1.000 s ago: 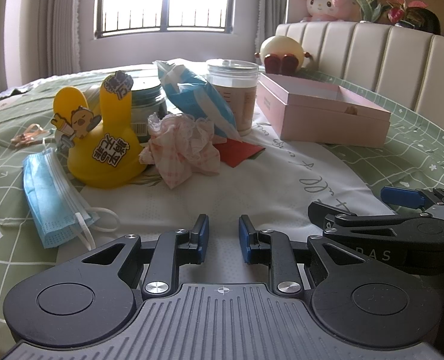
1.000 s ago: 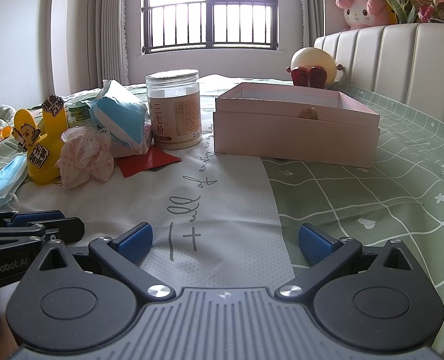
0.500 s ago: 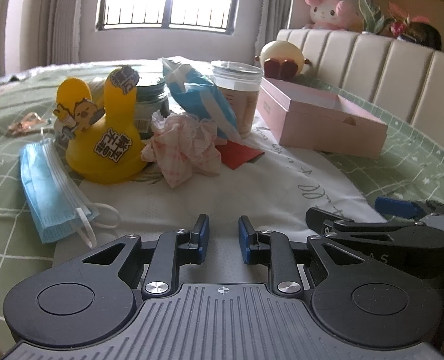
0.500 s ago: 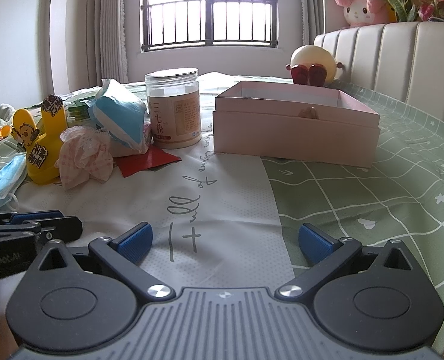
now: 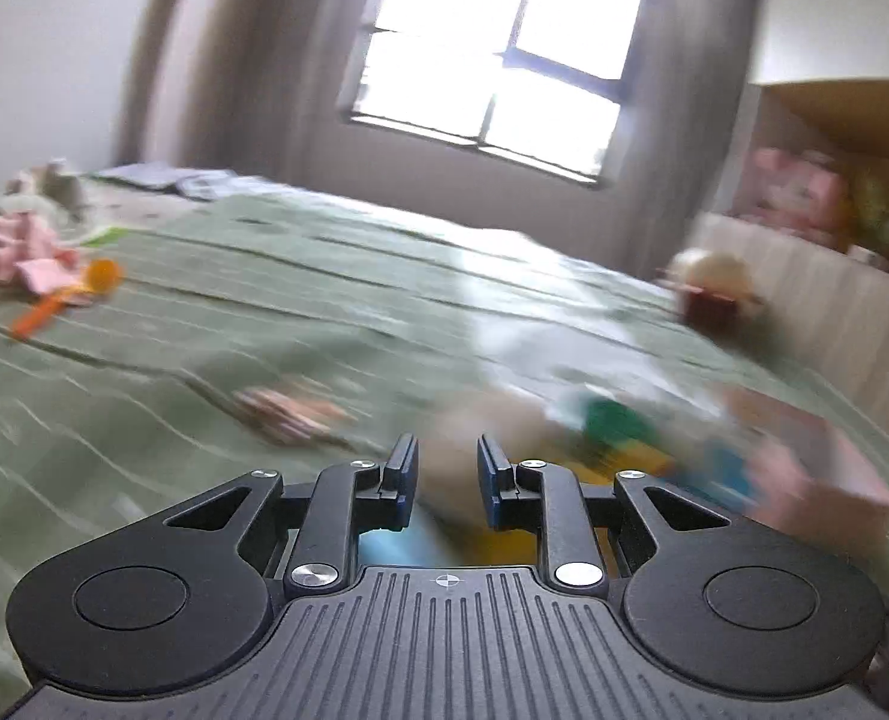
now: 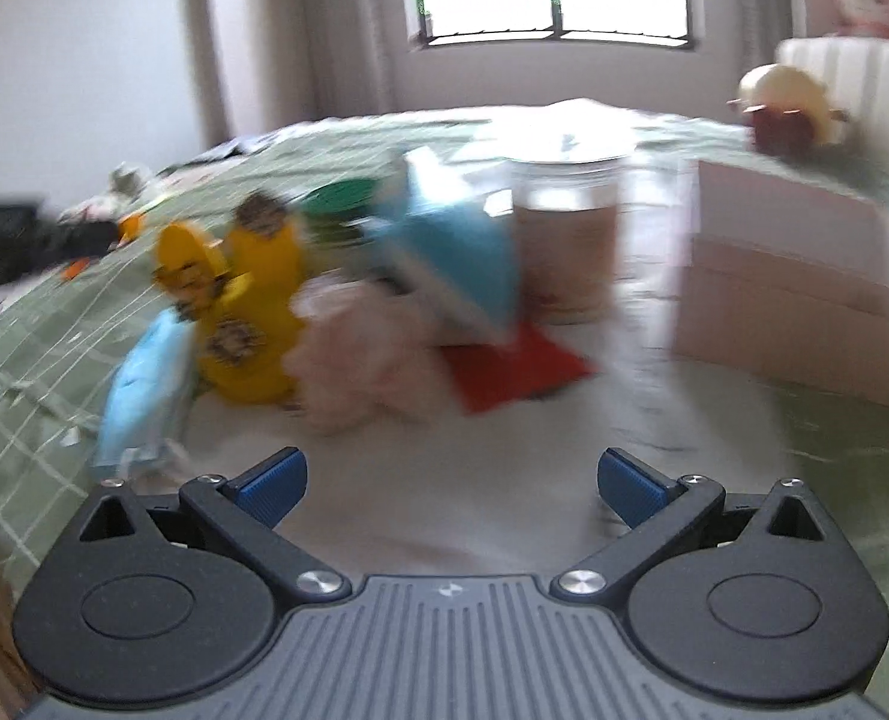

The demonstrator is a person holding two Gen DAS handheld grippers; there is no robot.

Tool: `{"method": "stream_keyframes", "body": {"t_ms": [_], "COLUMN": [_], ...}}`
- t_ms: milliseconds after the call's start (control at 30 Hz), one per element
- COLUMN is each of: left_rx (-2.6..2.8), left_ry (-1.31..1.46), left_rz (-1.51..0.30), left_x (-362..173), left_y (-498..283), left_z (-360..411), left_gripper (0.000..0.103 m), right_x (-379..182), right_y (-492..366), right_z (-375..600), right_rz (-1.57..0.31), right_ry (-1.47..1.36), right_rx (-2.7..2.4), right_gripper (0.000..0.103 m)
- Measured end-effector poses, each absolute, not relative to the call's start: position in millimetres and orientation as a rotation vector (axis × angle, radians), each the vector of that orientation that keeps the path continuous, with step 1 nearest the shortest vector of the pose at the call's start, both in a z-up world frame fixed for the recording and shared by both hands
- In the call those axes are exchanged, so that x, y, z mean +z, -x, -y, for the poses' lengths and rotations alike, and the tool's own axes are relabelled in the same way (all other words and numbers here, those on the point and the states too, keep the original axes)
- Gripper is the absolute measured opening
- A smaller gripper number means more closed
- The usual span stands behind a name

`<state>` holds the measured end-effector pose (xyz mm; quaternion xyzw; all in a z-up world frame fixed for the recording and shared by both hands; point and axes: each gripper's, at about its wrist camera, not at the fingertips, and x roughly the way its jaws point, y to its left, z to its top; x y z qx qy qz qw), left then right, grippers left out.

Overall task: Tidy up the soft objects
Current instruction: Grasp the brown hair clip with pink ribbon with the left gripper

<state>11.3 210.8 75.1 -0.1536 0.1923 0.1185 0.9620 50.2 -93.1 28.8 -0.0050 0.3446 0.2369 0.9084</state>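
The left wrist view is badly blurred. My left gripper (image 5: 444, 480) hangs above the bed with its jaws a narrow gap apart and nothing between them. Just beyond its tips lies a pale crumpled cloth (image 5: 462, 438). My right gripper (image 6: 450, 483) stands wide open and empty over the white sheet, short of the pile. That pile holds a pink crumpled cloth (image 6: 354, 372), a blue face mask (image 6: 138, 384), a yellow duck toy (image 6: 246, 312) and a blue tissue pack (image 6: 450, 264). The open pink box (image 6: 804, 276) sits to the right.
A clear jar (image 6: 564, 240) and a red card (image 6: 516, 366) stand behind the pile. A round plush toy (image 6: 786, 102) rests by the headboard. Far left on the green bedspread (image 5: 264, 312) lie an orange spoon (image 5: 66, 300) and pink cloth (image 5: 18, 252).
The left gripper has swung quickly leftward and upward, so its view now blurs and looks over the pile. The right gripper has moved closer to the pile. Neither jaw gap has changed.
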Motion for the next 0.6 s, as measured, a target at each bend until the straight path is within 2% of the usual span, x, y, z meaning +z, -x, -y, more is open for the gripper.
{"method": "stream_keyframes", "body": {"t_ms": [167, 300, 433, 600], "left_rx": [0.328, 0.350, 0.381, 0.349], "left_ry": [0.569, 0.643, 0.522, 0.308], "left_rz": [-0.534, -0.662, -0.802, -0.801], "left_x": [61.8, 43.9, 26.0, 20.8], "left_y": [-77.4, -123.1, -150.0, -152.5], "left_z": [-301.5, -333.0, -329.5, -310.3], "left_gripper": [0.024, 0.024, 0.024, 0.024], "right_x": [22.1, 21.6, 24.6, 28.6], "right_y": [-58.3, -59.4, -66.6, -71.9], "right_z": [63.2, 60.1, 62.2, 63.4], "right_rz": [-0.746, -0.764, -0.813, -0.882], "right_ry": [0.114, 0.134, 0.149, 0.175], "right_rx": [0.463, 0.476, 0.511, 0.550], "right_gripper": [0.103, 0.103, 0.103, 0.103]}}
